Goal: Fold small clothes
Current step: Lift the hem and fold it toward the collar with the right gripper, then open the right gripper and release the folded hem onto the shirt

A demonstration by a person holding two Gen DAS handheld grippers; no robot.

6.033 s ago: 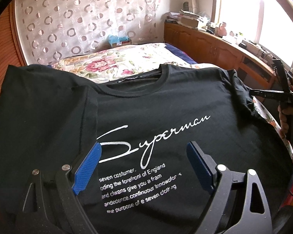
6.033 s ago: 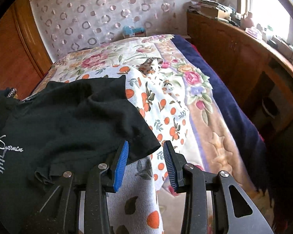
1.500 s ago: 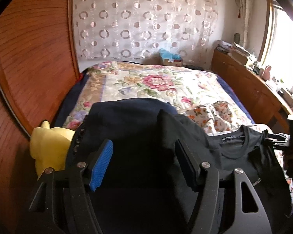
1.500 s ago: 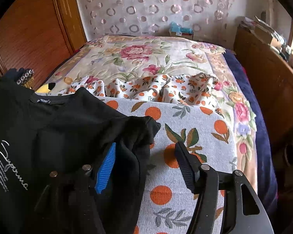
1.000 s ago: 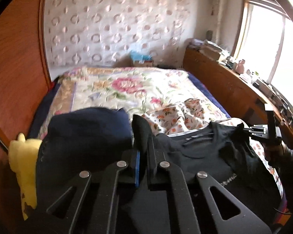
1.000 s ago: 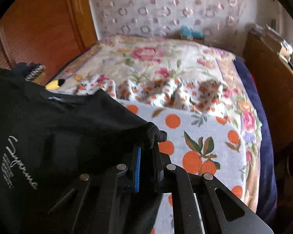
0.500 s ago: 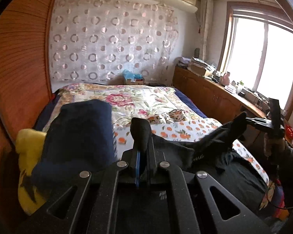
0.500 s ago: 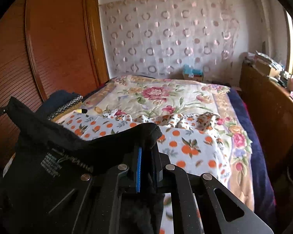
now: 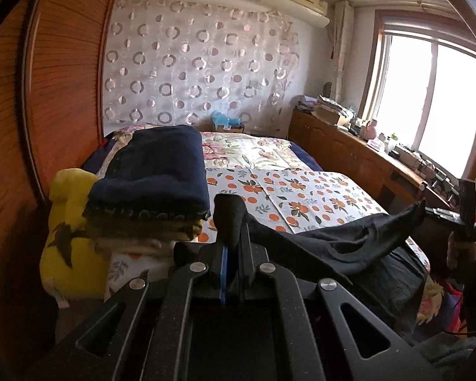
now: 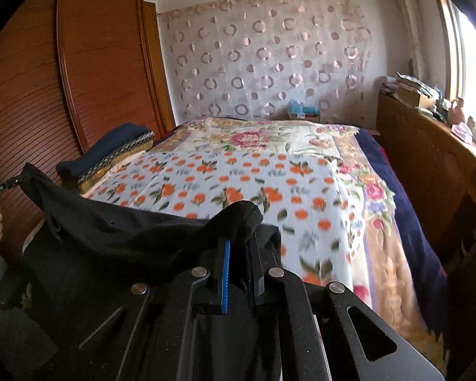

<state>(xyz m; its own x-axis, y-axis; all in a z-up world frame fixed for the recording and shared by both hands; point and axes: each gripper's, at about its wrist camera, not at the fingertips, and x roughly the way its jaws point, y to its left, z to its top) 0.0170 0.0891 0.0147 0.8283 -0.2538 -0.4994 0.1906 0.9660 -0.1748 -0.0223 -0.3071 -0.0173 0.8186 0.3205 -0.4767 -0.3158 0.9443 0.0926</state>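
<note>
The left gripper (image 9: 230,238) and right gripper (image 10: 239,238) were each clamped on the black T-shirt (image 9: 333,244), held stretched above the bed (image 10: 238,174).

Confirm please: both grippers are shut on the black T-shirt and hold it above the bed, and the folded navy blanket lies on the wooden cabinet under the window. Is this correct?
Not quite. The folded navy blanket lies on the bed beside the wooden wardrobe, atop a stack, as the left wrist view shows. The left gripper and right gripper are indeed shut on the black T-shirt.
</note>
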